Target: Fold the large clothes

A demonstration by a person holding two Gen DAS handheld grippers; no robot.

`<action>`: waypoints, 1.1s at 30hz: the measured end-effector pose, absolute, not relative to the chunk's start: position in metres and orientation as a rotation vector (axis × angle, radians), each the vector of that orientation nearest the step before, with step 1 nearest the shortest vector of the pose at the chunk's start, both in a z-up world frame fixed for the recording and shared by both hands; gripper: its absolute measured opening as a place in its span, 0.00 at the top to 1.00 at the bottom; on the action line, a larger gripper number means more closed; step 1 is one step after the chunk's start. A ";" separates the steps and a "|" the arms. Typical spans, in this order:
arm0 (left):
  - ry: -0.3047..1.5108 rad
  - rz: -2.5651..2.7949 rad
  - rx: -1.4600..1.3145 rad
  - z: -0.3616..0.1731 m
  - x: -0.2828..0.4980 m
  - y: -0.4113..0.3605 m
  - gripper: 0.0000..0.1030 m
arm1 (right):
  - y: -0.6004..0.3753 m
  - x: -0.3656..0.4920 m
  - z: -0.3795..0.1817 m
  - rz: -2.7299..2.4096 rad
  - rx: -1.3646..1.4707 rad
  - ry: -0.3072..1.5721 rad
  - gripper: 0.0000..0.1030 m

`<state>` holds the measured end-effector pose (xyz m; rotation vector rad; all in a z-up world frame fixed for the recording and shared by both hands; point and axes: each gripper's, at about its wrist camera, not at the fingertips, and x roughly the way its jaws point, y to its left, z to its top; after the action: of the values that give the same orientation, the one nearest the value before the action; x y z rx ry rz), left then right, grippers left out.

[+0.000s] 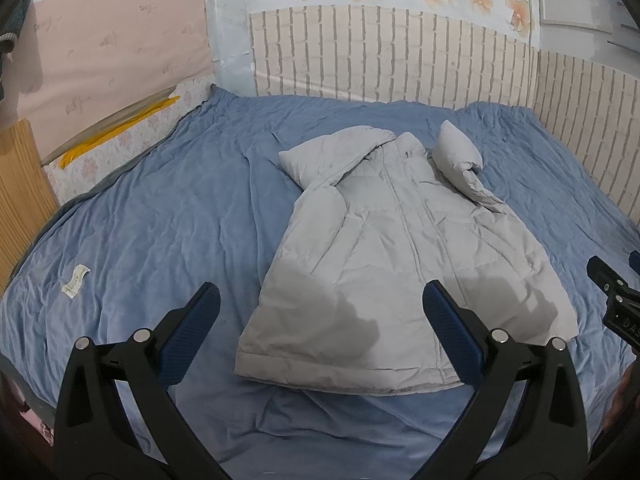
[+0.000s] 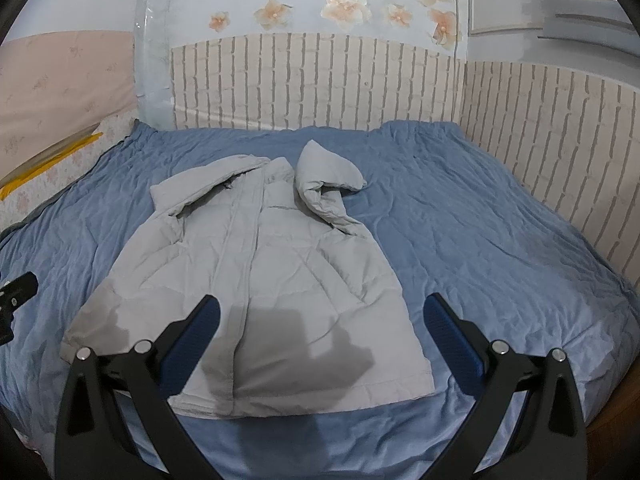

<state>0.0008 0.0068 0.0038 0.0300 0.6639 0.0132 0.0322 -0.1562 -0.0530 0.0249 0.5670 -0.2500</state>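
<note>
Presently, the largest item noted is the blue bedspread (image 1: 168,216), creased throughout, covering the bed from the near edge to the brick-pattern wall panel (image 1: 400,52) that runs behind it from twelve round to three o'clock. Floral wall decals (image 2: 344,6) sit above the panel at twelve.

Next in size, the grey padded jacket (image 1: 400,248) lies flat, front side up, on the bedspread, slightly right of centre in the left wrist view and left of centre in the right wrist view. Its hem faces six o'clock and its hood and collar point to twelve. One sleeve (image 1: 316,160) is folded across at about eleven o'clock of the garment; the other sleeve (image 2: 324,180) is bunched upward at about one o'clock. Shadows fall across the lower part of the jacket near the hem.

The left gripper (image 1: 320,320) hovers above the hem, its blue-padded fingers (image 1: 192,332) spread wide apart and holding nothing. The right gripper (image 2: 322,328) hangs likewise over the hem's right corner, jaws wide apart and empty; neither touches the cloth.

Smallest, a white label (image 1: 76,280) lies on the bedspread at nine o'clock in the left wrist view.
</note>
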 end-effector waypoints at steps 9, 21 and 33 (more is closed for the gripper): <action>0.666 0.014 0.032 0.005 0.001 0.008 0.03 | -0.153 0.031 -0.055 -0.254 0.033 0.568 0.02; 0.664 0.022 0.035 0.005 0.001 0.009 0.03 | -0.155 0.030 -0.055 -0.253 0.041 0.572 0.02; 0.665 0.027 0.032 0.005 -0.001 0.010 0.03 | -0.156 0.030 -0.055 -0.252 0.041 0.573 0.02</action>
<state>-0.0015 0.0103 0.0048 0.0315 0.6650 0.0266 0.0300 -0.1560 -0.0550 0.0412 0.5725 -0.2519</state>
